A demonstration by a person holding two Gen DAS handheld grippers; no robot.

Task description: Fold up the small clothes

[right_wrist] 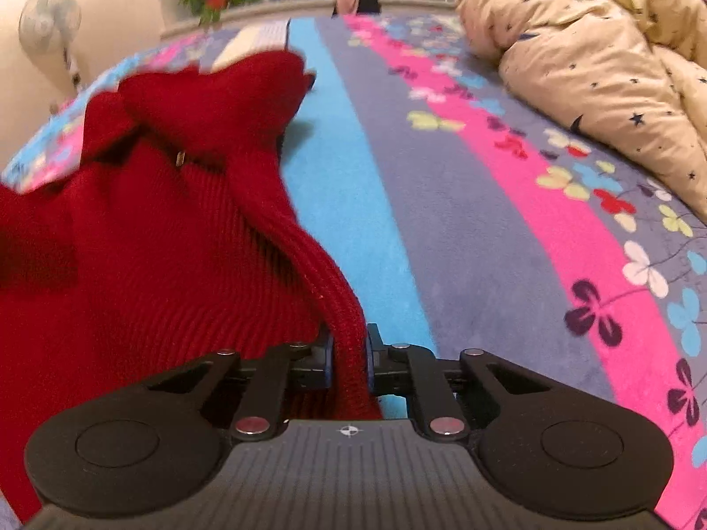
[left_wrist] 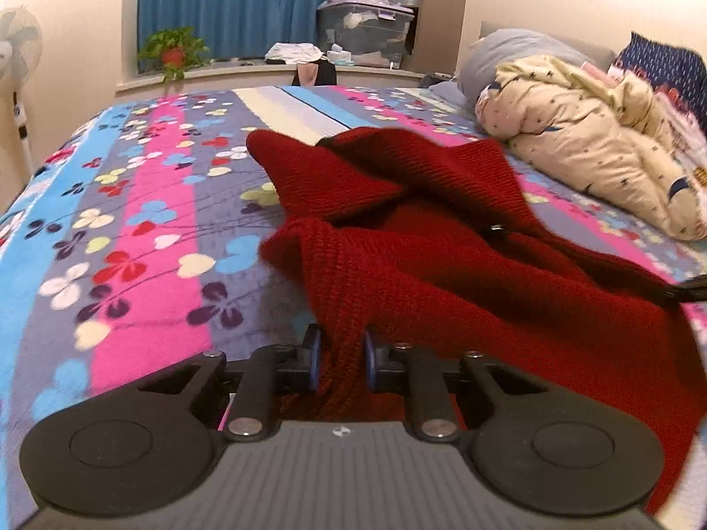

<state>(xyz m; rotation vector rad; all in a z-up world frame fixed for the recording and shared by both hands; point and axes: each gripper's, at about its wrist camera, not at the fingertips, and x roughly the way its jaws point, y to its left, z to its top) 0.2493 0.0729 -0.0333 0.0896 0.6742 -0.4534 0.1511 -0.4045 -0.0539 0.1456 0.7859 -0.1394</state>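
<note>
A dark red knitted garment lies rumpled on the flowered bedspread, with one sleeve reaching toward the far side. My left gripper is shut on a ribbed edge of the garment, which bunches up between the blue pads. In the right wrist view the same red knit fills the left half. There my right gripper is shut on another ribbed edge, which runs straight between its pads. The cloth is lifted and stretched between both grips. A small dark tag shows near the neck opening.
A crumpled cream duvet with star print and pillows lie at the right of the bed. A window ledge behind holds a potted plant, clothes and plastic storage boxes. A standing fan is at the left.
</note>
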